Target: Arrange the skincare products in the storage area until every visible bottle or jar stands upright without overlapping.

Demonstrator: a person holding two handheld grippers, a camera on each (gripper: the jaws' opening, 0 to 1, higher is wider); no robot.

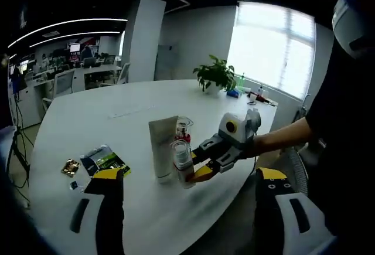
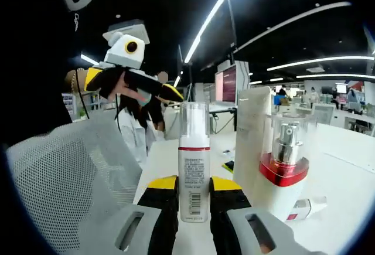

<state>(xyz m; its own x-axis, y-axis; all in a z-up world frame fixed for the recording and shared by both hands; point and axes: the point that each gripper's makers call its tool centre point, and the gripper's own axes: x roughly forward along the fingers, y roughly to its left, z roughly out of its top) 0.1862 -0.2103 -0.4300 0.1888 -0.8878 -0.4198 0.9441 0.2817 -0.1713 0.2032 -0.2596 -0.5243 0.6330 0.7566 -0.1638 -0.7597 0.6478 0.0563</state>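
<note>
My right gripper [image 2: 194,199] is shut on a slim white bottle with a clear cap [image 2: 194,173], held upright on the white table [image 1: 117,108]. In the left gripper view the same bottle [image 1: 180,152] stands in front of a beige tube [image 1: 162,143] and a clear-capped pump bottle with a red base [image 1: 184,127], with the right gripper [image 1: 197,162] coming in from the right. The tube [image 2: 252,138] and pump bottle [image 2: 285,155] are upright. A small white tube [image 2: 306,207] lies on its side. My left gripper [image 1: 187,174] hangs open, short of the group.
Flat sachets [image 1: 104,161] and a small gold packet [image 1: 70,167] lie at the table's near left. A potted plant [image 1: 215,74] stands at the far side. A mesh chair back [image 2: 70,161] is beside the table edge. A person's arm [image 1: 281,138] reaches in from the right.
</note>
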